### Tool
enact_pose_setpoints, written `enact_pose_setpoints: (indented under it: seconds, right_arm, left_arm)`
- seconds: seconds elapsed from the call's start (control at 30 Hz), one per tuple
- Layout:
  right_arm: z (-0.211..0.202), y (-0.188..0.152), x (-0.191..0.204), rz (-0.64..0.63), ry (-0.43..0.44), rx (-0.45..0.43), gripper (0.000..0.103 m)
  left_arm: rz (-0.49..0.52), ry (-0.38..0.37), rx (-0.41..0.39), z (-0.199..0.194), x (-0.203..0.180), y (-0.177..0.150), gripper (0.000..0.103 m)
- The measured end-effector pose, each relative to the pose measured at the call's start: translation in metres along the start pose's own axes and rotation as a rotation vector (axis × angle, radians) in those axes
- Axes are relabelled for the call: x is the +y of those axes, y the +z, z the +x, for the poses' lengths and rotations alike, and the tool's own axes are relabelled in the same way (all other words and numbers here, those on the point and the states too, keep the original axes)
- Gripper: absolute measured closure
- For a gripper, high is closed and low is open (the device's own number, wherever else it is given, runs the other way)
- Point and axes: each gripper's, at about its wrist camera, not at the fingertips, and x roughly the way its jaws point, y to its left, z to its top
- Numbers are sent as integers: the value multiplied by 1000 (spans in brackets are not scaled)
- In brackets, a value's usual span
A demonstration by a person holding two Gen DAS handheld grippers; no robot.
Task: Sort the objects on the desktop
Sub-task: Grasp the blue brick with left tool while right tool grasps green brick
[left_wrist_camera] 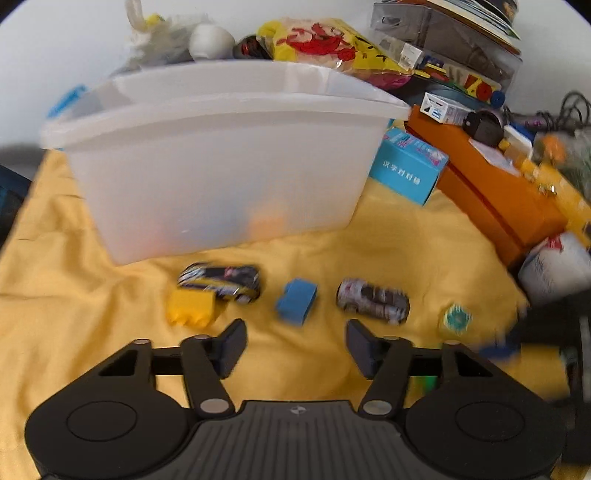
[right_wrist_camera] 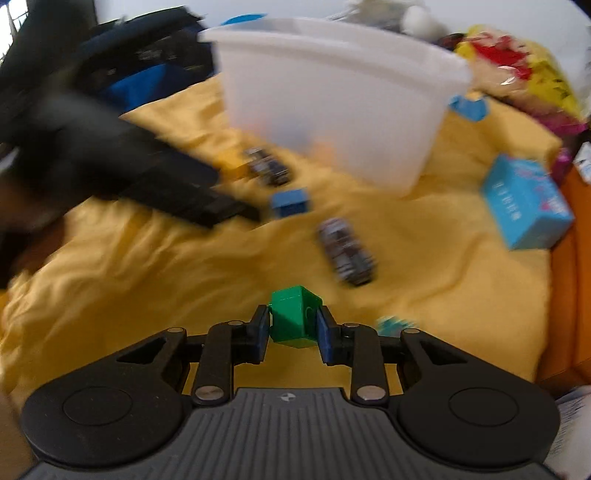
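Observation:
My left gripper (left_wrist_camera: 295, 334) stands open just above the yellow cloth (left_wrist_camera: 92, 295), with nothing between its fingers. A blue block (left_wrist_camera: 297, 301) lies right in front of that gap. Left of it sit a yellow block (left_wrist_camera: 190, 306) and a yellow-black toy car (left_wrist_camera: 219, 282). To the right lie a grey toy car (left_wrist_camera: 373, 297) and a teal ring (left_wrist_camera: 457, 319). Behind them stands a translucent white bin (left_wrist_camera: 221, 147). My right gripper (right_wrist_camera: 293, 326) is shut on a green block (right_wrist_camera: 293, 314), both pads against its sides. In the right wrist view the blue block (right_wrist_camera: 290, 203) and the grey car (right_wrist_camera: 347, 251) lie ahead.
A light blue carton (left_wrist_camera: 406, 170) and a long orange box (left_wrist_camera: 495, 192) line the right side. Snack bags (left_wrist_camera: 332, 44) and stacked boxes (left_wrist_camera: 443, 33) crowd the area behind the bin. The left gripper's black body (right_wrist_camera: 147, 173) blurs across the right wrist view.

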Motion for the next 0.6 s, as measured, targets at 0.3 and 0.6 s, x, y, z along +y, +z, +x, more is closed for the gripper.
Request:
enact_pose_setpoints:
  seconds: [0.3,0.6]
  right_arm:
    - [1,-18,31,-18,21,23,73]
    - [-5,-20,27,45,74,22,73]
  left_arm:
    - [-91,-40,77,50,8,16,69]
    - [263,160,11,-8,-33,-27,73]
